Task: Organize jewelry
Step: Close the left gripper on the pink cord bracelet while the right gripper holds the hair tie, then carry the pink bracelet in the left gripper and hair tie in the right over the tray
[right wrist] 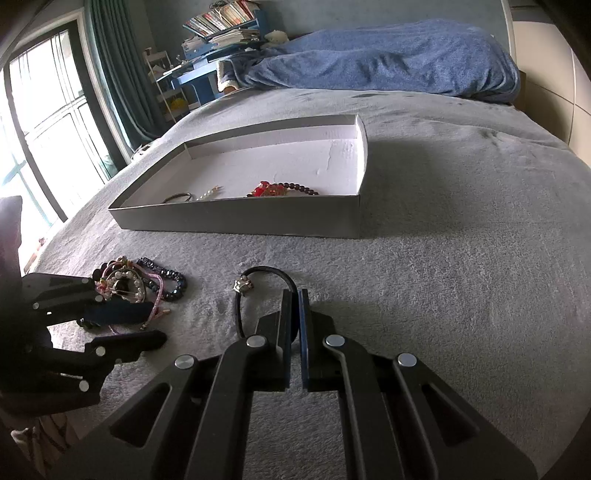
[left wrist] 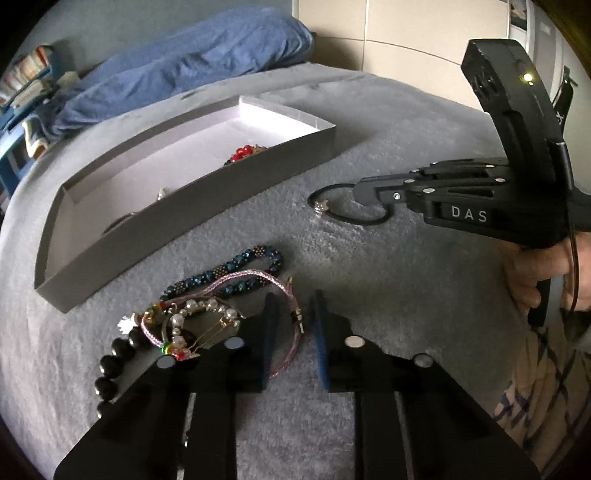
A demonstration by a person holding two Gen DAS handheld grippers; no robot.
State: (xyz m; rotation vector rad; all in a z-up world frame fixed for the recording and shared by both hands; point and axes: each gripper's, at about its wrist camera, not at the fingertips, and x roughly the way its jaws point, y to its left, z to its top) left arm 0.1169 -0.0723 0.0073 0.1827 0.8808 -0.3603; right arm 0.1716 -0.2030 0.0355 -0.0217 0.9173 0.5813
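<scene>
A shallow grey box with a white floor sat on the grey bedspread. It held a red beaded piece joined to dark beads, a small pearl strand and what looked like a dark ring, half hidden by the near wall. The right gripper was clamped on the black cord bracelet, which lay on the bedspread in front of the box. The left gripper stood apart over a pile of bracelets. Only the left wrist view showed the pile's pink cord running between the left fingers; only the right wrist view showed the window and bookshelf.
</scene>
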